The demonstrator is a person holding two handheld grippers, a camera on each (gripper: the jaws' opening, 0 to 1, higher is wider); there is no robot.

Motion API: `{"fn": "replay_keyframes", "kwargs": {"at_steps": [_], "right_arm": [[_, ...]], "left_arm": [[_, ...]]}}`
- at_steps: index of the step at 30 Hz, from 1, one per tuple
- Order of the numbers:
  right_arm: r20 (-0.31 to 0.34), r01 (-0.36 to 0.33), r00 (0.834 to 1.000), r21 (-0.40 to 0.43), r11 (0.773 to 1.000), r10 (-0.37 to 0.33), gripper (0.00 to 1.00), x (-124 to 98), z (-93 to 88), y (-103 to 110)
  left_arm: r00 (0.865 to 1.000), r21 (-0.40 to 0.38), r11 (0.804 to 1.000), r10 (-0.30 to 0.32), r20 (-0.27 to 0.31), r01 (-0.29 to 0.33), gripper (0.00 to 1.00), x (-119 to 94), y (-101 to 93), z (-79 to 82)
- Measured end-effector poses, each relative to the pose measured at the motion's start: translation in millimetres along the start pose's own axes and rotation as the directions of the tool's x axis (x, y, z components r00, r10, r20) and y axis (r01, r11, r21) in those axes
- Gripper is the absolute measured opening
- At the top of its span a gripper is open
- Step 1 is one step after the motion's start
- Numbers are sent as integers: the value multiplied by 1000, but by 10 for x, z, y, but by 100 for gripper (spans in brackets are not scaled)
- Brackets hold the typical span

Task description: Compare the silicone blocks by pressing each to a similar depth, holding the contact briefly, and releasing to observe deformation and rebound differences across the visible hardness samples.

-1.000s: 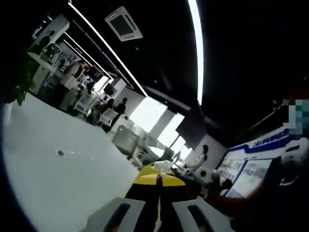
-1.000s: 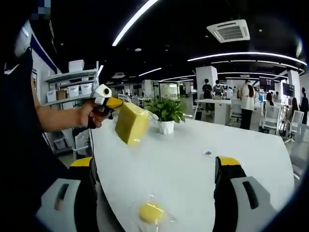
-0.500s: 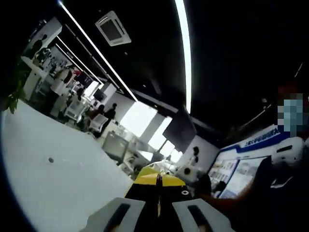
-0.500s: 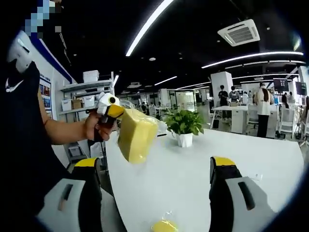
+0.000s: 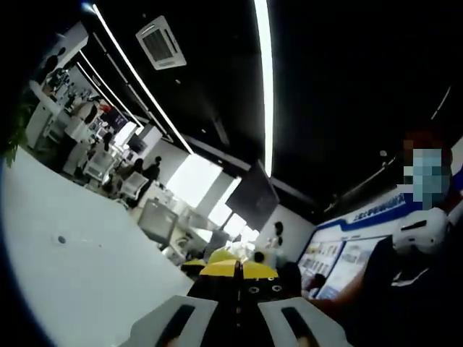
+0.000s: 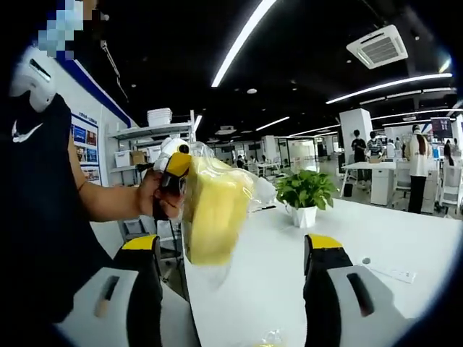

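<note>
Hiding block (image 6: 213, 213): wrapper glare

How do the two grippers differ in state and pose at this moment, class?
The left gripper is shut on the bagged yellow block, held up above the white table; the right gripper is open, holding nothing. The left one's fingers meet; the right one's stand wide apart. Both share yellow-tipped fingers.

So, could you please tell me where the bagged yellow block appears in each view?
Left gripper view: the yellow block sits low centre, edge-on at that gripper's jaw tips.
Right gripper view: the yellow block is left of centre, held up by the left gripper.
Shared landmark: the white table.
</note>
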State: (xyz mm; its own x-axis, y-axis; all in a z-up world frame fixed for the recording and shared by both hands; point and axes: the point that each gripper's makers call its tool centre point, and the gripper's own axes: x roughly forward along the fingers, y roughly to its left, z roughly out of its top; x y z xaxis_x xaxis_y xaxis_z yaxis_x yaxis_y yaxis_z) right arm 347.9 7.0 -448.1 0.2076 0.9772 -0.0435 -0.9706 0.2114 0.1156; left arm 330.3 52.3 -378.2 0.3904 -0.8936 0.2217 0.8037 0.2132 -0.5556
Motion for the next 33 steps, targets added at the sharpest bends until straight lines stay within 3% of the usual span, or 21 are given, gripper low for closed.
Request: {"fn": "replay_keyframes", "kwargs": {"at_steps": [3,5,12,23,33], "right_arm": [[33,-72,997,24,997,71,67,70,78,131],[21,-113,993,31,993,112,64,126,67,214],[12,-159,987,34,987,159,52,232,54,318],[29,-174,985,56,983,172,30,188,76,325],[21,-168,986,62,984,167,23,198,55,308]], "left_arm": [[1000,-3,1000,-11,4,11,0,0,-46,-9],[1000,-4,1000,-13,6,13,0,0,-61,-10],[1000,3,1000,-19,12,19,0,0,-111,-17],[1000,31,1000,4,10,-5,0,-22,-85,-28],[998,118,991,59,-18,-56,0,-22,-31,-36]]}}
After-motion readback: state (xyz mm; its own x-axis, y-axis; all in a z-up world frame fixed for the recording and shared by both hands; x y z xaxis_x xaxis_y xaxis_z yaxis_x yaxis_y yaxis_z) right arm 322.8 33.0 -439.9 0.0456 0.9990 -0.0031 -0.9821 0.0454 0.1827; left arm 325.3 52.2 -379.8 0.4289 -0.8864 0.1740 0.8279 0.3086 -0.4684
